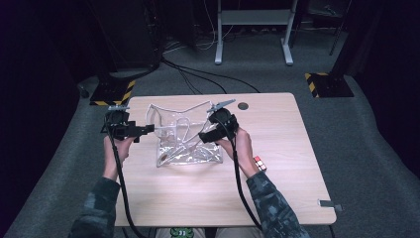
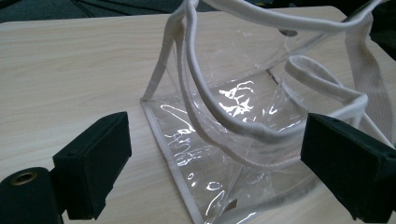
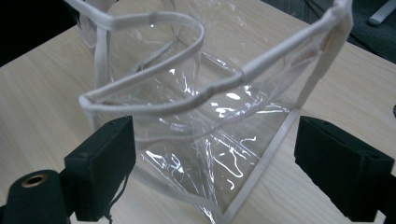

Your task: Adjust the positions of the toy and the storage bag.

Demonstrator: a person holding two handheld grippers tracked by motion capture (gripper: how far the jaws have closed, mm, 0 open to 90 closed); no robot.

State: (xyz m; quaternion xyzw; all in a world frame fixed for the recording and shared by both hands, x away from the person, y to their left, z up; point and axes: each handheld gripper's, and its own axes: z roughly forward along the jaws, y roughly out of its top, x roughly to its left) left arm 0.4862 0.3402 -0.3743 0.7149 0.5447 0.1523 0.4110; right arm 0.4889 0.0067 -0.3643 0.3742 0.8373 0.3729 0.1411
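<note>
Both claws stand wide, nothing between the pads: left claw (image 1: 148, 129) at one side of the clear plastic tote bag with white fabric trim (image 1: 185, 141), right claw (image 1: 203, 137) at the other. The bag stands open mid-bench on the pale wooden bench (image 1: 277, 163). Judged light, floppy, slick film; the white webbing rim (image 3: 154, 77) offers the surest pinch. Small colour cube (image 1: 260, 163) lies near my right wrist.

The clear bag's (image 2: 224, 140) top is cut off in both claw views.
</note>
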